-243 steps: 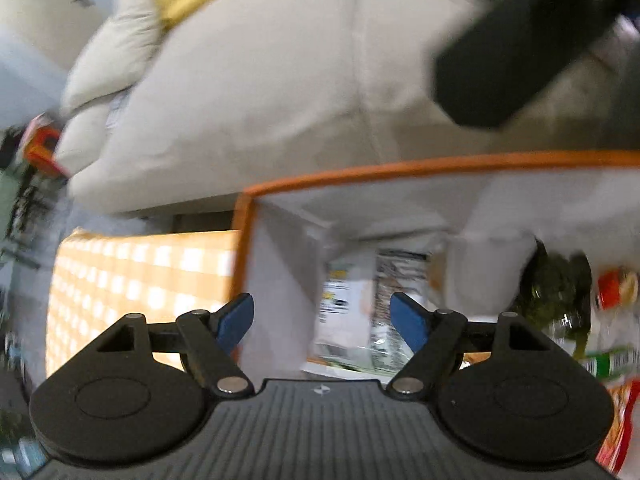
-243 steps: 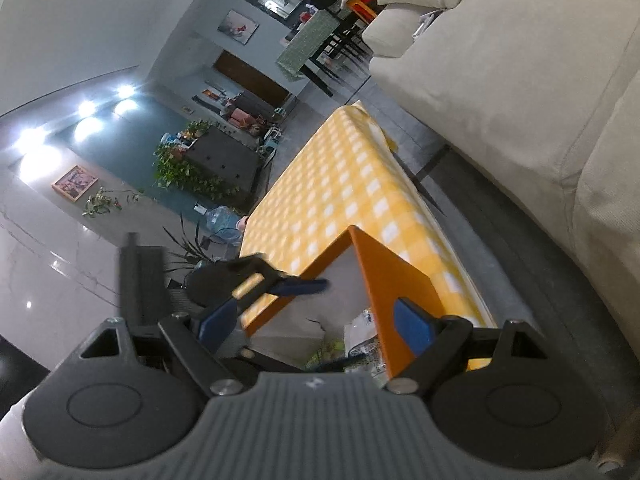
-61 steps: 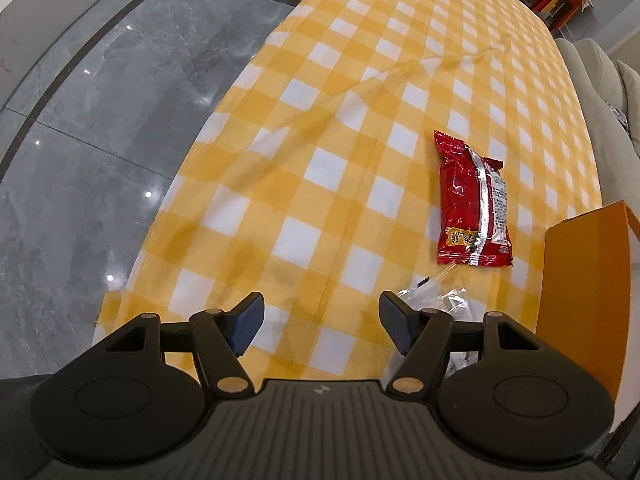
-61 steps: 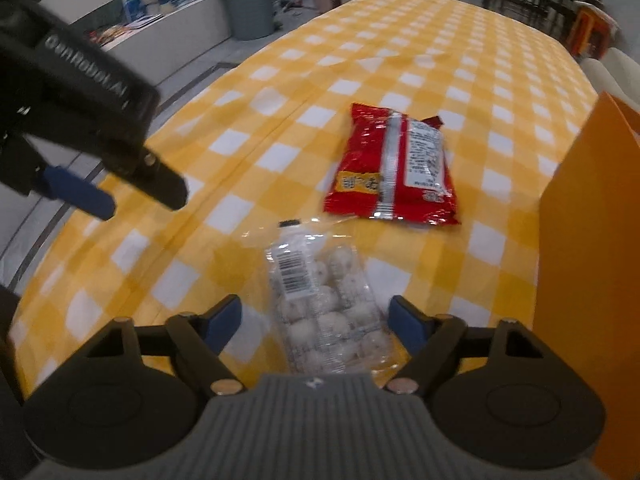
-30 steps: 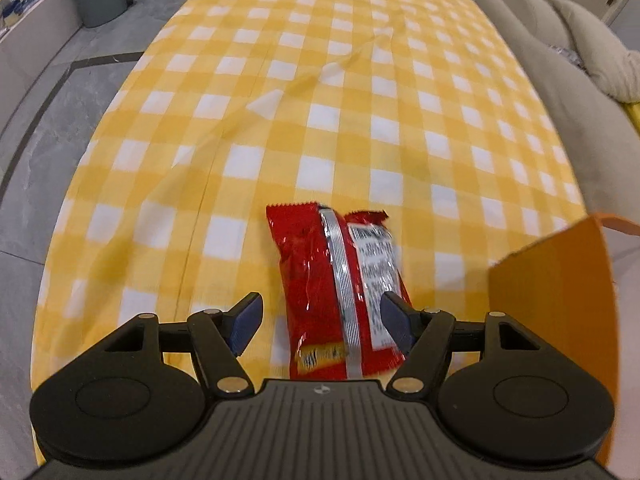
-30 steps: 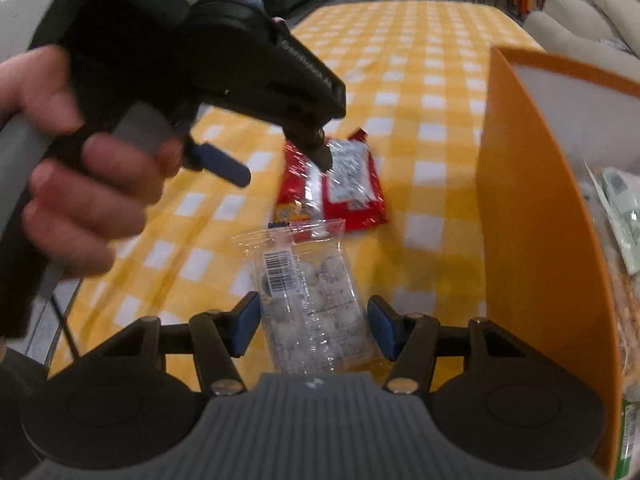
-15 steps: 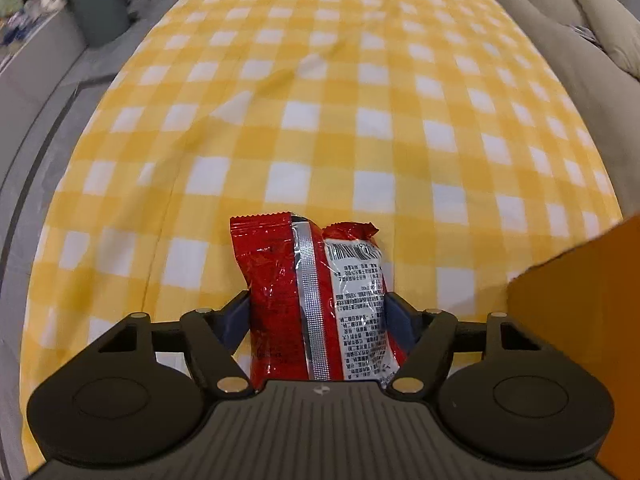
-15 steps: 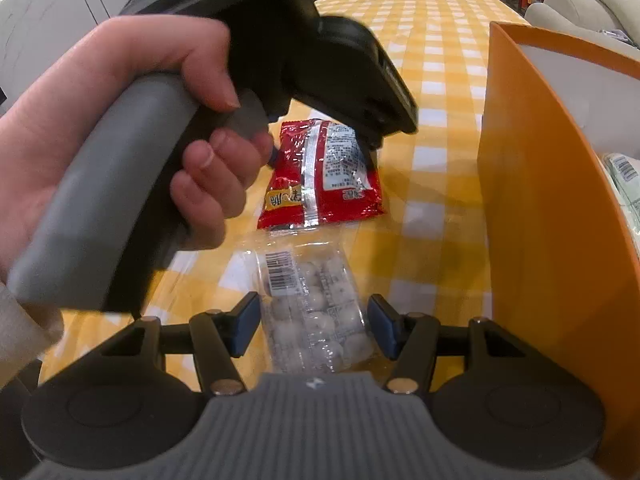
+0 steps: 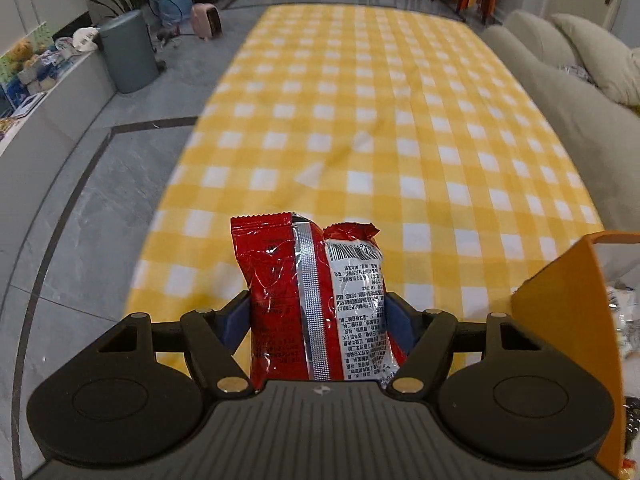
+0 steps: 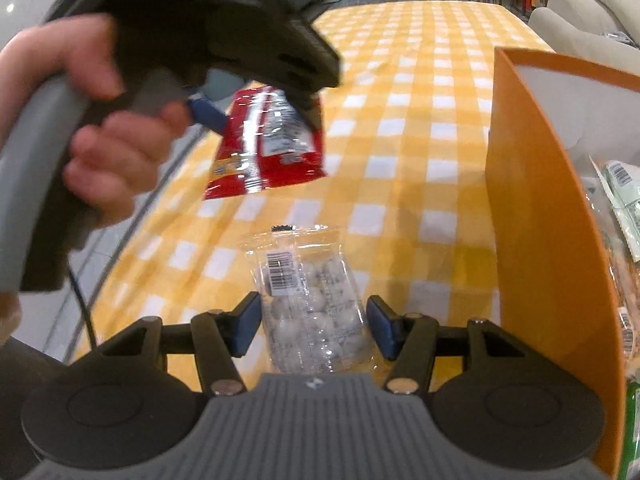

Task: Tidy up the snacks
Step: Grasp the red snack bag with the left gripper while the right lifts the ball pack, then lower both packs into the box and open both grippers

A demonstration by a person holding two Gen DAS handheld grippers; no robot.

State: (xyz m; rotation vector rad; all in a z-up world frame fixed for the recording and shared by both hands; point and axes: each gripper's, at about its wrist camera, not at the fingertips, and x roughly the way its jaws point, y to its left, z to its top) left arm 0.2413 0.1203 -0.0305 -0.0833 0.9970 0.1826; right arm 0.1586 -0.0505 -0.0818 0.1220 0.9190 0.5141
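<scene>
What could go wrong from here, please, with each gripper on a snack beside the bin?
The left gripper holds the red packet by its edges only, off the tablecloth; it could slip out. The clear bag sits between the right gripper's pads, apparently ungripped; closing may crush its contents. The orange bin wall is close; either snack might catch it.

Left wrist view: mounted close behind the left gripper [image 9: 318, 316], tilted down along the yellow checked tablecloth [image 9: 360, 128] toward chairs at 12 o'clock, orange box [image 9: 568, 320] at 3 o'clock. Right wrist view: same heading, low and close. Shared: tablecloth, box [image 10: 536, 216], red snack packet [image 9: 312, 300] [image 10: 268, 140].
</scene>
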